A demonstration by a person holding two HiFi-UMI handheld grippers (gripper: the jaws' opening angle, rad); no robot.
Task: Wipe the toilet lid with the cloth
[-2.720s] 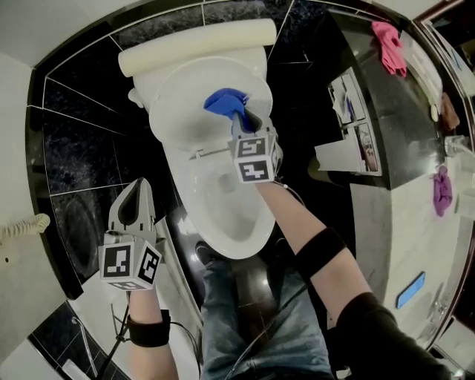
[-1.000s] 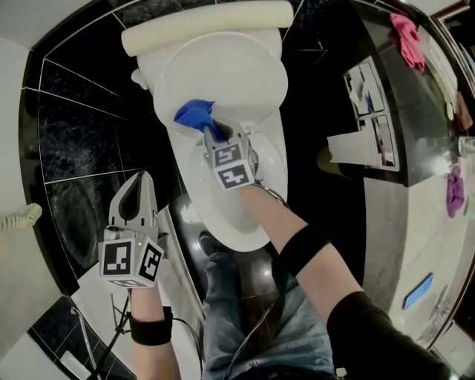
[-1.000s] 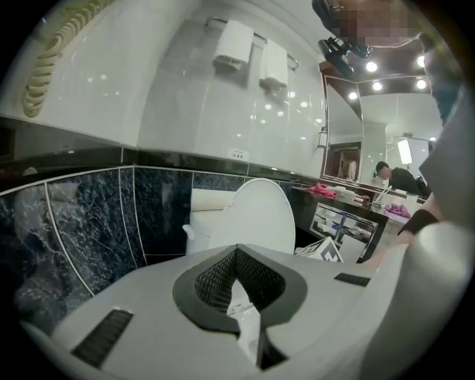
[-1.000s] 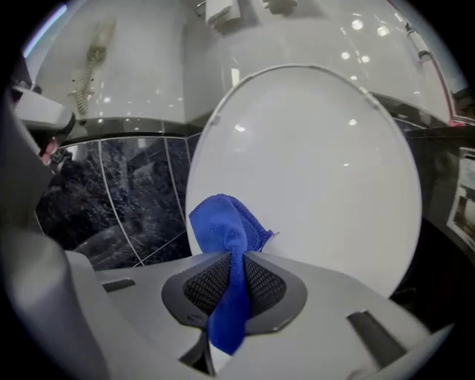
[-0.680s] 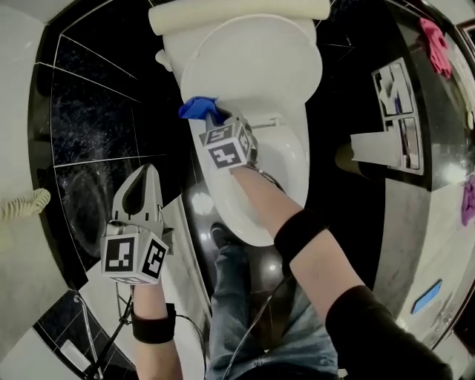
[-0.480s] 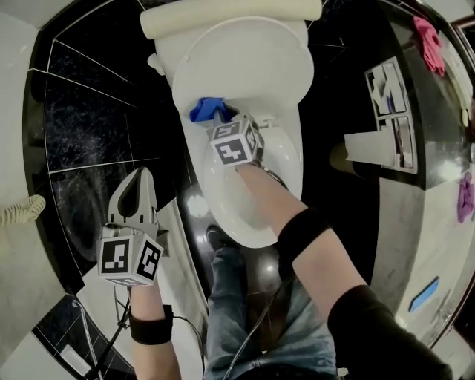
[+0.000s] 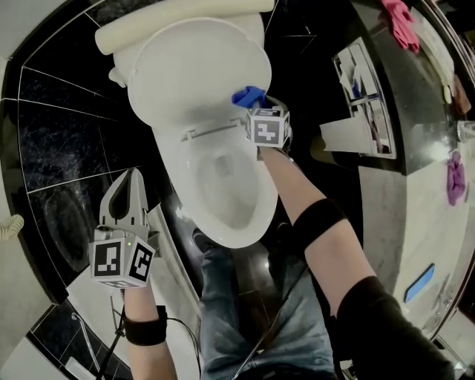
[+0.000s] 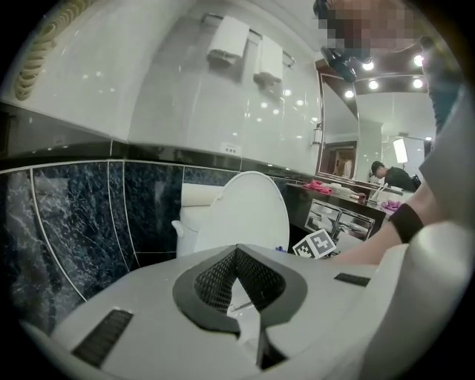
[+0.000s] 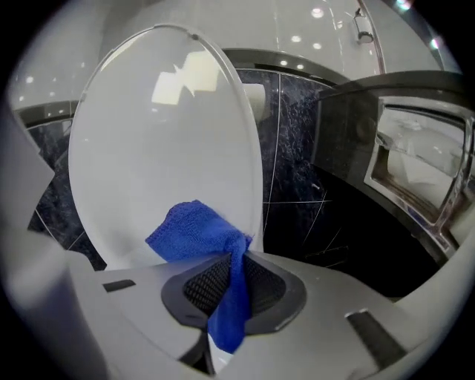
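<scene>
Toilet bowl (image 7: 251,214): open, with the toilet lid (image 7: 194,78) raised upright behind it.
Blue cloth (image 7: 249,96): clamped between the right gripper's (image 7: 256,108) fingers, its bunched end against the lid's lower right edge (head view). A second ago it sat at the lower left edge. Its long axis runs from the fingers up to the lid.
Left gripper (image 7: 128,194): fingers together, off to the bowl's left.

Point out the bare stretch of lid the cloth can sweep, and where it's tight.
Bare: the lid face, from the blue cloth leftward to its rim and up to the tank. Tight: the lid's lower right edge, where the right gripper pinches the cloth near the hinge.
</scene>
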